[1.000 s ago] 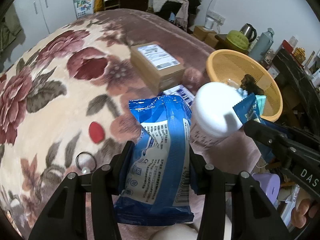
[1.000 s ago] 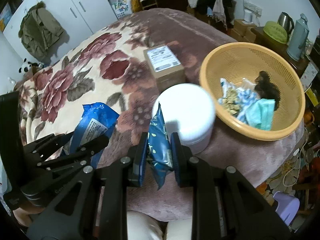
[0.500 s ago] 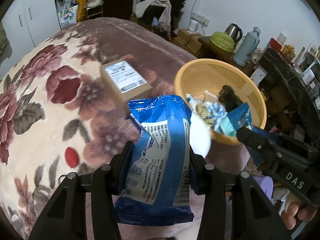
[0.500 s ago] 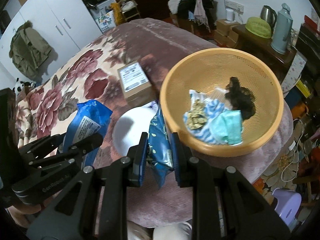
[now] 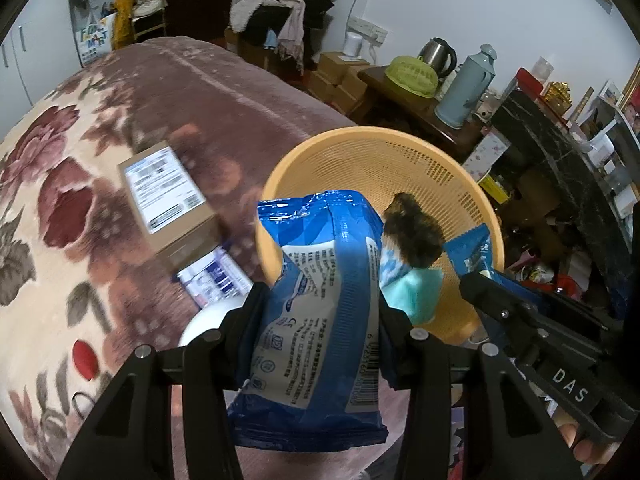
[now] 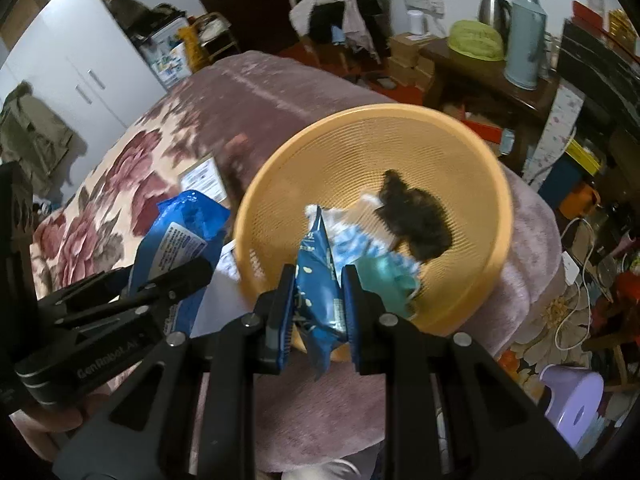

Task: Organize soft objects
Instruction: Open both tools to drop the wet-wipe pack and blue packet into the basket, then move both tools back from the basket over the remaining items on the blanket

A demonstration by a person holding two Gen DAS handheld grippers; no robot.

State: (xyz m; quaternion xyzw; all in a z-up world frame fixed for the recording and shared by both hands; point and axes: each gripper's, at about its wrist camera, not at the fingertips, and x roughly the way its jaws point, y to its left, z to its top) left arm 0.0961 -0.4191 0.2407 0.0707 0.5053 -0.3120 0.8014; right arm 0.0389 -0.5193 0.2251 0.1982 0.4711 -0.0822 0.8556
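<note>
the left claw (image 5: 320,320) is part-open and clamped on a large blue and white plastic pack (image 5: 320,300), its pads pressing the pack's two long sides. the pack stands with its long axis running away from the camera, crimped top edge pointing toward the basket, bottom seam hanging below the fingers; its film is glossy, crinkled and printed with small text and a barcode. the right claw (image 6: 318,300) is nearly closed, pinching a small dark blue snack packet (image 6: 318,292) edge-on, the thin packet upright between the pads with its pointed top over the basket's near rim. just beyond both sits a round orange plastic basket (image 5: 352,152) with a perforated wall, resting on the bed's edge. inside lie a dark furry lump (image 6: 416,212), a teal cloth (image 6: 384,280) and a pale blue and white patterned piece (image 6: 356,246). to the basket's left on the plush floral blanket (image 5: 60,208) are a brown cardboard box (image 5: 168,200) with a white label, a flat purple and white pack (image 5: 216,280), and a white round lid (image 5: 208,320) partly hidden behind the left claw.
</note>
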